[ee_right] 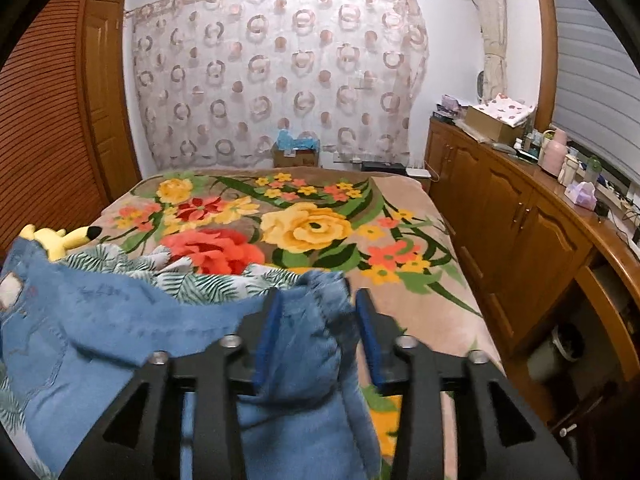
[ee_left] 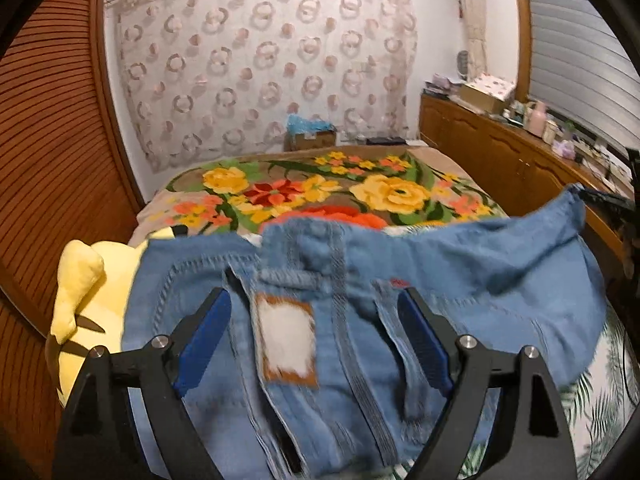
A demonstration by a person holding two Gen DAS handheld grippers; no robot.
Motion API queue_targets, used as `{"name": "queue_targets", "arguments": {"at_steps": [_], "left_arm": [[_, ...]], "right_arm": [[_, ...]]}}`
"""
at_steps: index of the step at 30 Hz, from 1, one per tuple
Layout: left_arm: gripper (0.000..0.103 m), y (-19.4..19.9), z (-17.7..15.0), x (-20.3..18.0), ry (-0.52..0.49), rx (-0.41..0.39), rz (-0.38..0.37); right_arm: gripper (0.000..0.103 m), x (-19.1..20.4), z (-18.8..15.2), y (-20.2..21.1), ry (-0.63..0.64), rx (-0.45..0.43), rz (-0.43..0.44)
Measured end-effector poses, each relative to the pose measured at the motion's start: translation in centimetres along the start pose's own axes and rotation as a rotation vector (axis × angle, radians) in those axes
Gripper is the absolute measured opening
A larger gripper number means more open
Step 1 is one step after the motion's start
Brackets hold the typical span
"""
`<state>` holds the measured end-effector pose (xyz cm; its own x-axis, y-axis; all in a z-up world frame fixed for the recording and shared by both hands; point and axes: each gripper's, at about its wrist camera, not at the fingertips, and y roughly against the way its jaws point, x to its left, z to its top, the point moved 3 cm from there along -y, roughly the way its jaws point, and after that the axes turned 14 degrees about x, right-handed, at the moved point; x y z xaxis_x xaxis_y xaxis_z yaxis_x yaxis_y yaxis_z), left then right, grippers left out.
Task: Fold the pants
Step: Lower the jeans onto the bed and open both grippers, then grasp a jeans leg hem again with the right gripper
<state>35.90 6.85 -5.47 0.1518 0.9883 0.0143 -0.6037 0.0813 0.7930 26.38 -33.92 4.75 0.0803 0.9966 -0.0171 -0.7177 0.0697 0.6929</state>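
Light blue denim pants lie on the bed with the waistband toward me; a white and brown waist patch faces up. My left gripper is open, its blue-padded fingers wide apart on either side of the waistband near the patch and a belt loop. In the right wrist view the pants stretch to the left. My right gripper has its jaws part open around a bunched fold of the denim, the pads not pressed together.
A floral blanket covers the bed. A leaf-print cloth lies under the pants. A yellow plush toy sits at the left. A wooden cabinet with clutter runs along the right. A slatted wardrobe stands at the left.
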Motion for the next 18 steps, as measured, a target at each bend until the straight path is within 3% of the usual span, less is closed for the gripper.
{"name": "queue_targets", "arguments": {"at_steps": [11,18], "left_arm": [[0.086,1.4,-6.2,-2.6,-0.043,0.028,-0.009],[0.086,0.6,-8.7,-3.6,-0.046,0.052,0.020]], "right_arm": [[0.055,-2.9,-6.0,4.5,-0.031,0.072,0.048],[0.055,-5.2,-7.2,2.6,-0.162,0.199,0.123]]}}
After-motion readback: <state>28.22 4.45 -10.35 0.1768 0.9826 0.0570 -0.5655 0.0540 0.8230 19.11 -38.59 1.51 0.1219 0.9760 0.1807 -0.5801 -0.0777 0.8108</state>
